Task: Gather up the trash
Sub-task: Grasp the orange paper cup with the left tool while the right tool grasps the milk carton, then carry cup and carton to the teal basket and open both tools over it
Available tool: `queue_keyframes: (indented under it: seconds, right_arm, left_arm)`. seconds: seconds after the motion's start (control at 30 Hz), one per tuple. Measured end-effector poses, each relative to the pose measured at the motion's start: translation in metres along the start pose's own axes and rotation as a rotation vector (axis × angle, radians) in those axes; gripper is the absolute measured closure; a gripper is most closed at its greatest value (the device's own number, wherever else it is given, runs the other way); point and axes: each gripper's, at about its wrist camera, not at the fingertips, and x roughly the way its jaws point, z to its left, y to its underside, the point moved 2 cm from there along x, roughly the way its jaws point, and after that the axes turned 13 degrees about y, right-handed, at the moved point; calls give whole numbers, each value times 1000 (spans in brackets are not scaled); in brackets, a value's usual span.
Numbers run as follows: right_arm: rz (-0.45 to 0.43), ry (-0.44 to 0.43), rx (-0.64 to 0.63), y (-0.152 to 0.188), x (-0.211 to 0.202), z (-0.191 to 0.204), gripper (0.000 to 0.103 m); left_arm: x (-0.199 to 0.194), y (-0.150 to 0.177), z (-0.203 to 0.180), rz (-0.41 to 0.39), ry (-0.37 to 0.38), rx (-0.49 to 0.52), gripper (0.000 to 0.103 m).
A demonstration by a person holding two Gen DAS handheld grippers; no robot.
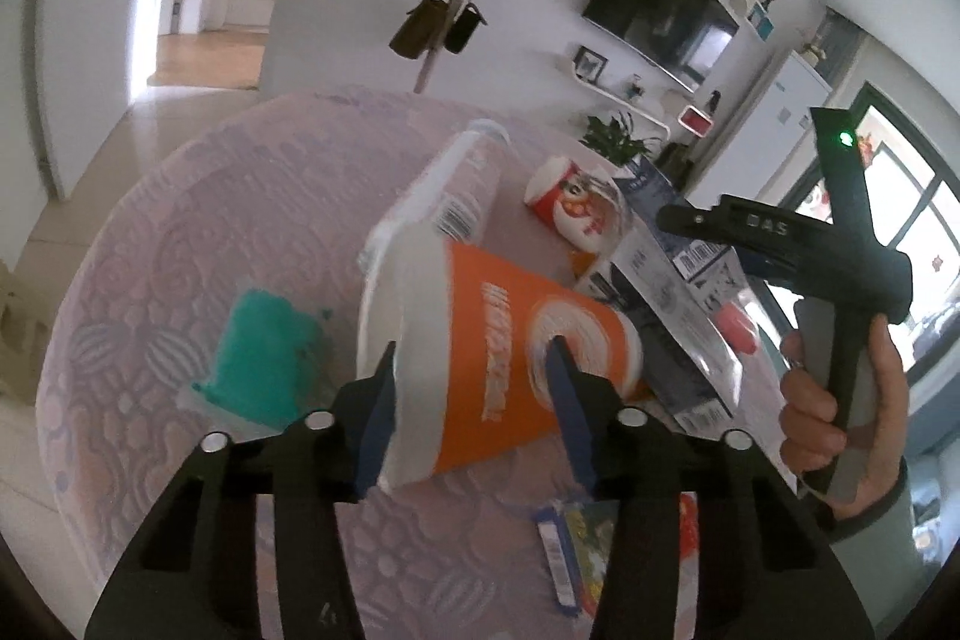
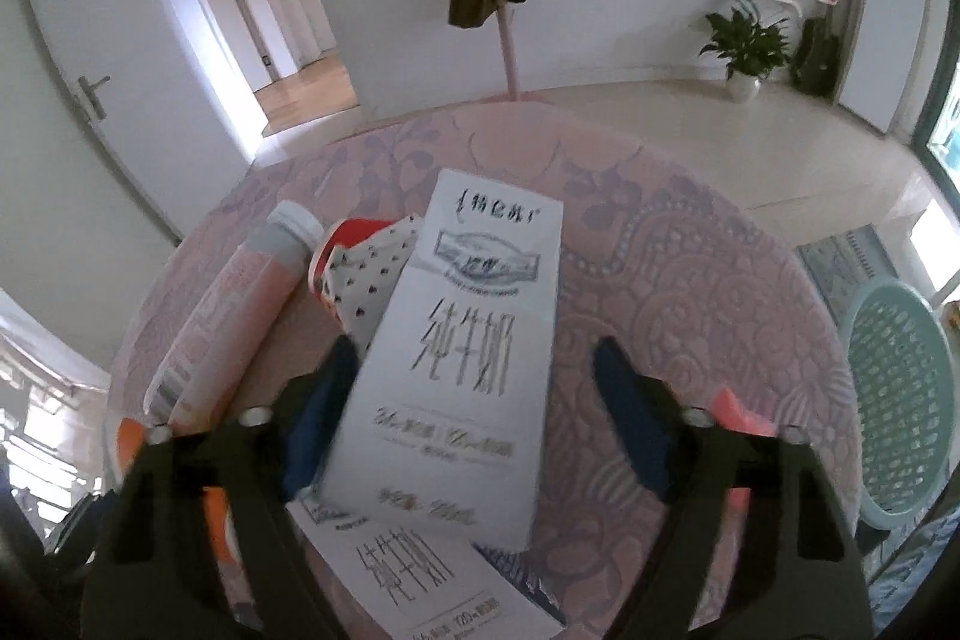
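An orange paper cup [image 1: 504, 334] lies on its side on the round table's lilac patterned cloth [image 1: 180, 232]. My left gripper [image 1: 474, 346] is shut on it, one blue pad at the white rim and the other against the side near the base. In the right wrist view a white milk carton [image 2: 468, 340] lies between the fingers of my right gripper [image 2: 474, 346]. The left pad touches the carton's edge, while cloth shows between the carton and the right pad, so this gripper is open. A second carton [image 2: 420, 568] lies partly under the first.
Around the cup lie a teal packet [image 1: 264, 358], a clear plastic container [image 1: 456, 196], a red and white cup [image 1: 570, 202] and a snack wrapper [image 1: 576, 550]. A pink tube [image 2: 252, 292] lies left of the carton. A teal basket [image 2: 900, 400] stands beside the table's right edge.
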Motion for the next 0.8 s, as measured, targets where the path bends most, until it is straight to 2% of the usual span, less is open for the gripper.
queue_keyframes:
  seconds: [0.1,0.27,0.4,0.5,0.6,0.8]
  right_arm:
    - [-9,2,-10,5,-2,-5,50]
    - [-28,-1,-18,8,-7,-8,51]
    - [-65,11,-23,13,-16,-13,51]
    - [-124,26,-27,19,-32,-20,51]
    - [-189,35,-30,20,-53,-31,51]
    - [-266,24,24,20,-90,-65,51]
  left_arm:
    - [-6,9,-10,2,33,7,68]
    - [-8,23,-29,19,107,11,80]
    - [2,29,-41,18,112,1,90]
    - [6,31,-47,-2,110,-7,100]
    - [4,30,-58,-32,89,19,102]
    - [-14,23,-91,-130,118,79,102]
